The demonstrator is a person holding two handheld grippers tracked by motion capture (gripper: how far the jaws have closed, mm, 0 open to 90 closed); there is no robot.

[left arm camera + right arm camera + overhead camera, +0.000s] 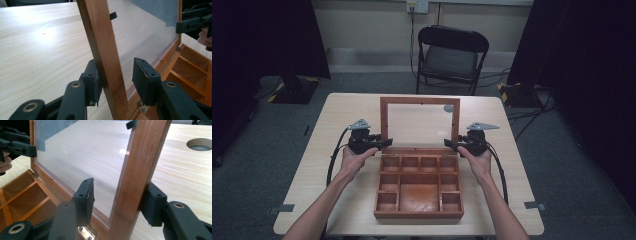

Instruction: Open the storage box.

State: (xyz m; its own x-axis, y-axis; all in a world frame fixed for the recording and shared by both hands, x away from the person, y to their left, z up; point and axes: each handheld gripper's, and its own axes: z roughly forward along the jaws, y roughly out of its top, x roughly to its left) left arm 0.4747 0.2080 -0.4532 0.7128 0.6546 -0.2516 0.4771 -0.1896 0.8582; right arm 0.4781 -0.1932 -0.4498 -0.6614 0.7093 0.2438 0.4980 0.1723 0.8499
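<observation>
The left gripper [115,82] straddles the left side rail of the raised glass-paned lid [419,122] of a wooden box [418,189]. In the left gripper view, one pad [93,83] lies against the outer face of the rail, while the other pad [142,80] stands clear of the wood on the glass side, with a plain gap between them, so the jaws are released around the rail rather than clamped on it. The right gripper [116,202] does the same on the right rail: in the right gripper view, the outer pad [153,206] sits against the rail and the inner pad [86,197] stands off it in front of the pane, so this gripper too is loose around the frame. The lid stands nearly upright between the two grippers, hinged at the rear edge of the box, whose compartmented tray lies open just below and between them on the pale surface [337,115]. Each gripper view catches the other gripper at the far rail, with part of a hand beneath it. The hinge by each gripper is cut off at the bottom of its view, and the top of the lid runs out of frame there. In the high view the jaw tips are too small and dark to judge contact. A black chair [451,57] stands well beyond the grippers.
</observation>
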